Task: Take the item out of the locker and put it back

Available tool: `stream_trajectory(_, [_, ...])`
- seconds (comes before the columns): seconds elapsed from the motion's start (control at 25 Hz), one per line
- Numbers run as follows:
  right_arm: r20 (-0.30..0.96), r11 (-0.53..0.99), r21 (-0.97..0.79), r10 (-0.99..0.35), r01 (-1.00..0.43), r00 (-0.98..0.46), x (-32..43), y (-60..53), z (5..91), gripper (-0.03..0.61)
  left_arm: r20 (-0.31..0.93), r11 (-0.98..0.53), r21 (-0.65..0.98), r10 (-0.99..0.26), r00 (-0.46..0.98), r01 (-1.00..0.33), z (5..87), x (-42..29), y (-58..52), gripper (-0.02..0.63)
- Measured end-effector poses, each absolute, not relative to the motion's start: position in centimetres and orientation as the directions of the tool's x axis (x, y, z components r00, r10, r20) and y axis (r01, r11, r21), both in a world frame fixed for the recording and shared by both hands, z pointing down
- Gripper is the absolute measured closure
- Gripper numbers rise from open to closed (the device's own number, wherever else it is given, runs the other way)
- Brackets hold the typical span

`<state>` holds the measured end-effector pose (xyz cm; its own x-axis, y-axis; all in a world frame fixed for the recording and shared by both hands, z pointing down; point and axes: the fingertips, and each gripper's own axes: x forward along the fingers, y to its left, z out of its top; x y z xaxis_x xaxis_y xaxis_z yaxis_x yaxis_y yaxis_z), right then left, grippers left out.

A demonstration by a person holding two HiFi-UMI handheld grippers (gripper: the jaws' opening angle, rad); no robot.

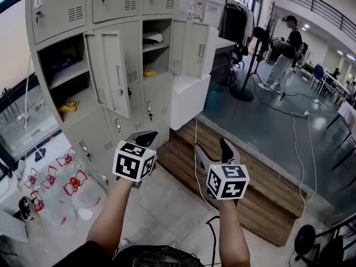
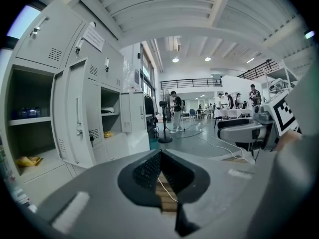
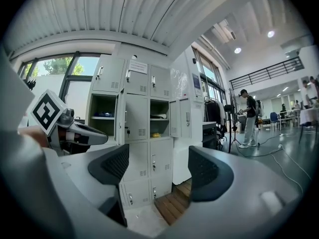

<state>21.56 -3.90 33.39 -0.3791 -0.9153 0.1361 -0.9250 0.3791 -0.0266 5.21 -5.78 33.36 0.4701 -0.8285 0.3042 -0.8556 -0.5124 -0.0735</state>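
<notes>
Progress is hard to fix from this moment alone, because no item is outside the locker (image 1: 72, 10) and no gripper carries one.

The left gripper (image 1: 146, 140) has its jaws clenched together, tip against tip, with nothing between them. The right gripper (image 1: 214, 149) has its jaws spread wide, and between them only the far locker and the floor can be seen. Both grippers hang in front of the person, over the floor beside a wooden pallet (image 1: 245, 188), and well apart from the locker.

Several doors stand open, so the way in is ready. In the left open column a yellow thing (image 1: 69, 107) lies on the lower shelf and a blue thing (image 1: 62, 64) on the shelf above it. In the middle column a white thing (image 1: 153, 37) lies in the upper compartment, and a small yellow thing (image 1: 148, 72) in the one below. I cannot tell which of these is the item the task means, but all of them are inside.

My judgement is that the task is either not yet begun or already complete. If it is at the start, everything is left to do: to approach a compartment, grasp the item, bring it out and set it back on its shelf.
</notes>
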Motion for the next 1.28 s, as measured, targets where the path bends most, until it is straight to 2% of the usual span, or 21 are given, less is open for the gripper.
stream_trajectory(0.72, [0.133,0.395,-0.06,-0.907,-0.917,-0.4,25.8,-7.1,34.1,0.19,0.3,-0.486,-0.078,-0.844,0.445,-0.87,34.1,8.5,-9.6,0.614])
stream_trajectory(1.28, [0.174,0.413,-0.063,-0.892,-0.909,-0.417,25.3,-18.4,35.6,0.196,0.289,-0.488,-0.048,-0.842,0.455,-0.872,34.8,8.6,-21.5,0.614])
